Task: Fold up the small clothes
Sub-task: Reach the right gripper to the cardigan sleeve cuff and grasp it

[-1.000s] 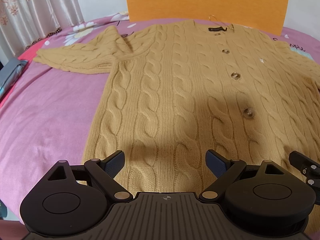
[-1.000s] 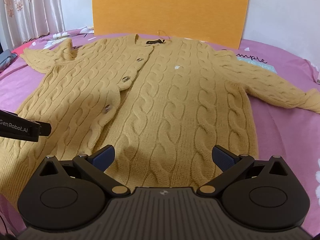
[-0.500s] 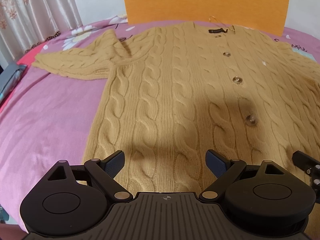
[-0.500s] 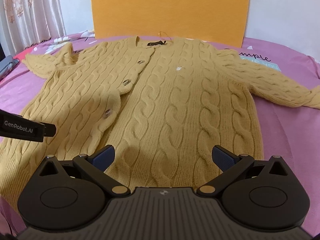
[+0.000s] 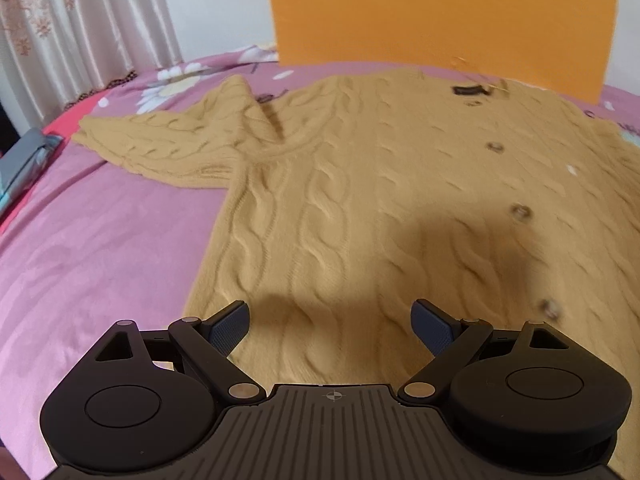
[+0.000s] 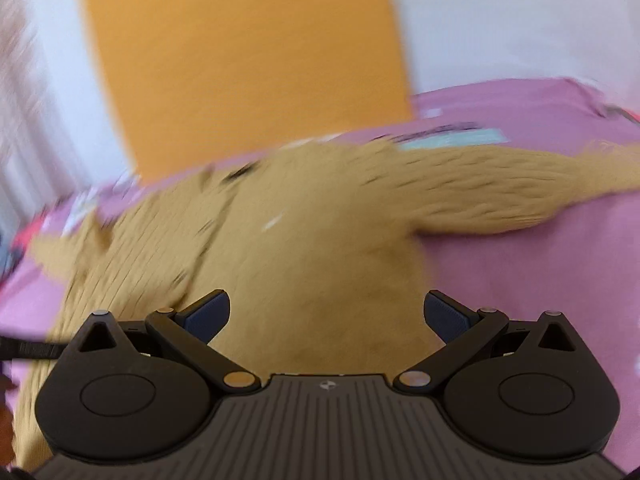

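A mustard cable-knit cardigan (image 5: 360,184) lies spread flat, buttoned, on a pink bedsheet (image 5: 100,248). Its left sleeve (image 5: 168,144) reaches out to the left. My left gripper (image 5: 331,325) is open just above the cardigan's lower hem, with nothing between its blue pads. The right wrist view is blurred by motion. There the same cardigan (image 6: 304,248) shows with its right sleeve (image 6: 500,196) stretched out to the right. My right gripper (image 6: 327,315) is open over the lower right of the body and holds nothing.
An orange board (image 5: 440,16) stands against the white wall behind the collar. A curtain (image 5: 80,40) hangs at the far left. A grey object (image 5: 24,160) lies at the bed's left edge. Bare sheet (image 6: 540,280) lies under the right sleeve.
Both grippers moved forward and closer to the cardigan. The right gripper swung right and tilted fast, blurring its view. Both stayed open, and the cardigan has not moved.
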`<control>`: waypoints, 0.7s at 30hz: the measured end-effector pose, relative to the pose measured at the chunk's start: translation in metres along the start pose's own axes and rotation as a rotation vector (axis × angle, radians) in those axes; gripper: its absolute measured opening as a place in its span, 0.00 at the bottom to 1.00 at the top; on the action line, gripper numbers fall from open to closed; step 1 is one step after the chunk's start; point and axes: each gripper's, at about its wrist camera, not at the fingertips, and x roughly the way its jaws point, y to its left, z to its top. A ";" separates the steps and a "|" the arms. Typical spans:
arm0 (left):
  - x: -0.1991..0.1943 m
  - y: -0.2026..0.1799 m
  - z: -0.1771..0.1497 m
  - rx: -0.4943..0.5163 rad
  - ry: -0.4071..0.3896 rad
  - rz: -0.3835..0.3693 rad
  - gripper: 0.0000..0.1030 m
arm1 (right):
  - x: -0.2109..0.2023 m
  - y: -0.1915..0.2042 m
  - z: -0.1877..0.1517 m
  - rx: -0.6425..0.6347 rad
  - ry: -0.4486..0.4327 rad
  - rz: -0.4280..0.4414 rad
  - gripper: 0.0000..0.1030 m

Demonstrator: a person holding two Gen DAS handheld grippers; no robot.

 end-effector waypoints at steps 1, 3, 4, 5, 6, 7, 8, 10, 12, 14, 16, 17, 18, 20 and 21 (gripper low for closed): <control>0.004 0.002 0.002 -0.009 -0.006 0.007 1.00 | -0.001 -0.017 0.008 0.054 -0.017 -0.023 0.99; 0.012 0.007 0.005 -0.027 -0.008 0.023 1.00 | -0.001 -0.052 0.024 0.139 -0.057 -0.067 0.96; 0.015 0.010 0.005 -0.038 -0.011 0.027 1.00 | -0.001 -0.067 0.030 0.171 -0.073 -0.096 0.93; 0.018 0.012 0.006 -0.047 -0.015 0.037 1.00 | -0.001 -0.082 0.037 0.208 -0.086 -0.133 0.93; 0.022 0.014 0.006 -0.056 -0.014 0.051 1.00 | 0.000 -0.097 0.044 0.246 -0.095 -0.164 0.92; 0.025 0.016 0.006 -0.064 -0.011 0.054 1.00 | 0.001 -0.112 0.051 0.284 -0.103 -0.195 0.90; 0.028 0.018 0.006 -0.073 -0.012 0.053 1.00 | 0.003 -0.125 0.056 0.311 -0.109 -0.231 0.88; 0.031 0.020 0.005 -0.086 -0.025 0.057 1.00 | 0.010 -0.139 0.069 0.327 -0.119 -0.347 0.87; 0.033 0.020 0.003 -0.082 -0.041 0.066 1.00 | 0.021 -0.140 0.081 0.293 -0.117 -0.466 0.87; 0.035 0.018 0.000 -0.074 -0.059 0.077 1.00 | 0.034 -0.133 0.091 0.221 -0.130 -0.526 0.93; 0.036 0.018 -0.002 -0.073 -0.081 0.076 1.00 | 0.050 -0.123 0.099 0.149 -0.134 -0.581 0.93; 0.036 0.018 -0.003 -0.076 -0.087 0.074 1.00 | 0.059 -0.121 0.102 0.115 -0.128 -0.599 0.93; 0.037 0.019 -0.003 -0.080 -0.089 0.071 1.00 | 0.069 -0.119 0.105 0.080 -0.117 -0.623 0.93; 0.038 0.021 -0.003 -0.084 -0.090 0.064 1.00 | 0.091 -0.127 0.109 0.047 -0.065 -0.672 0.92; 0.038 0.021 -0.004 -0.084 -0.093 0.063 1.00 | 0.099 -0.133 0.108 0.046 -0.038 -0.682 0.90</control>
